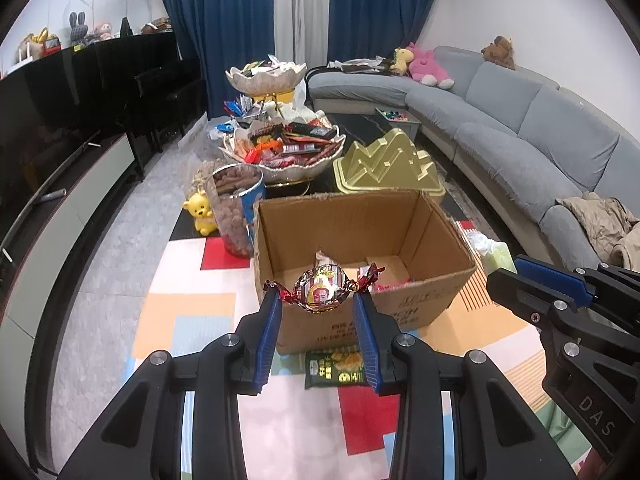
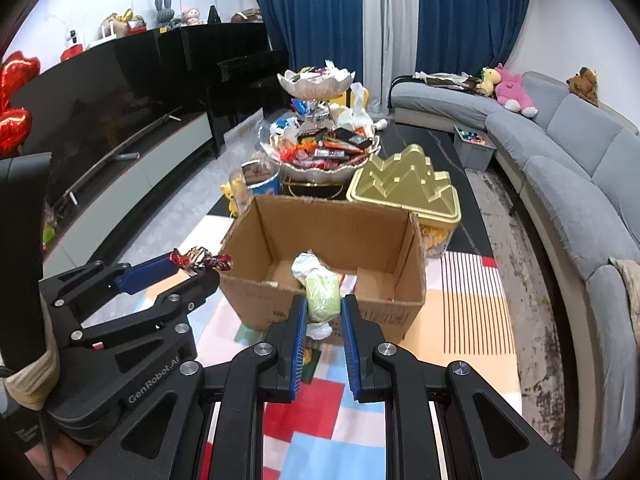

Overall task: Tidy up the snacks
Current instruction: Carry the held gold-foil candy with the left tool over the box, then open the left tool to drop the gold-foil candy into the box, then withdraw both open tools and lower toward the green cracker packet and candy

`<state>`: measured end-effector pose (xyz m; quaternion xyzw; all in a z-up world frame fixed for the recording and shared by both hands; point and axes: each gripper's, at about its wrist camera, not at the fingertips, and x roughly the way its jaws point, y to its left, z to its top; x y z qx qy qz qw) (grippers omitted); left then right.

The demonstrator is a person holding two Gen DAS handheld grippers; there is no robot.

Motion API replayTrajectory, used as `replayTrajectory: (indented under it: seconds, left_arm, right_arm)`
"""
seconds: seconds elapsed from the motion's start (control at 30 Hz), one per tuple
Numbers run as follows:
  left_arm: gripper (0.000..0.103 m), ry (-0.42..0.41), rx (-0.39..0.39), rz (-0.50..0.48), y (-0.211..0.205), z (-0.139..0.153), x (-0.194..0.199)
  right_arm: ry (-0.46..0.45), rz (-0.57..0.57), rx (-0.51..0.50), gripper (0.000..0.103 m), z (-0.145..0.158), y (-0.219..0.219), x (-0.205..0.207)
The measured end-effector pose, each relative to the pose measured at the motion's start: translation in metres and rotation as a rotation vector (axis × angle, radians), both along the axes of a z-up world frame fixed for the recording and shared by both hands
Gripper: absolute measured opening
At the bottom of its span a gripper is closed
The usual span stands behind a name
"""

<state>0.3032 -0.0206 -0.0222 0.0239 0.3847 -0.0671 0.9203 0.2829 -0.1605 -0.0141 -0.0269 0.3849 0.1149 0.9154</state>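
The left hand-held gripper (image 1: 316,298) pinches a red twist-wrapped candy (image 1: 322,289); the right hand-held gripper (image 2: 324,308), nearly closed, clamps a pale green wrapped snack (image 2: 320,292). Both hover at the near rim of the open cardboard box (image 1: 348,216) just ahead, probably to drop them in.

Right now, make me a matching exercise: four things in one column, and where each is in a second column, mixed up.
Things:
1. red candy
2. green snack
3. gold lid
4. yellow bear

Places:
A. beyond the box, on the dark table
B. in the right tool
C. on the floor, left of the nut tub
D. in the left tool

Pairs: 1-D, 2-B, 3-A, 4-C
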Motion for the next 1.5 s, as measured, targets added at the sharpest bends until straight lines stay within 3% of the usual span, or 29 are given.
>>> replayTrajectory:
  seconds: [0.37, 1.1, 1.2, 1.23, 1.3, 1.37, 1.5]
  left_arm:
    - [0.036, -0.006, 0.001, 0.004, -0.001, 0.005, 0.036]
    - [0.038, 0.057, -0.003, -0.004, -0.008, -0.027, 0.097]
    - [0.047, 0.058, -0.009, -0.004, -0.006, -0.028, 0.097]
    - [0.055, 0.052, -0.005, 0.001, -0.006, -0.029, 0.097]
    - [0.06, 0.043, -0.001, 0.007, -0.004, -0.028, 0.097]
    - [0.066, 0.043, 0.005, 0.015, -0.003, -0.027, 0.096]
    - [0.072, 0.038, 0.013, 0.027, -0.001, -0.026, 0.093]
  right_arm:
    - [-0.01, -0.013, 0.004, 0.019, 0.005, 0.0, 0.032]
    - [0.036, -0.012, 0.004, 0.019, -0.019, -0.007, 0.108]
    - [0.044, -0.001, 0.006, 0.019, -0.022, -0.007, 0.111]
    - [0.042, 0.005, 0.005, 0.02, -0.023, -0.007, 0.112]
    - [0.042, 0.012, -0.003, 0.032, -0.023, -0.006, 0.113]
    - [0.028, 0.007, -0.016, 0.058, -0.023, -0.006, 0.112]
    - [-0.007, -0.012, -0.031, 0.072, -0.018, -0.008, 0.109]
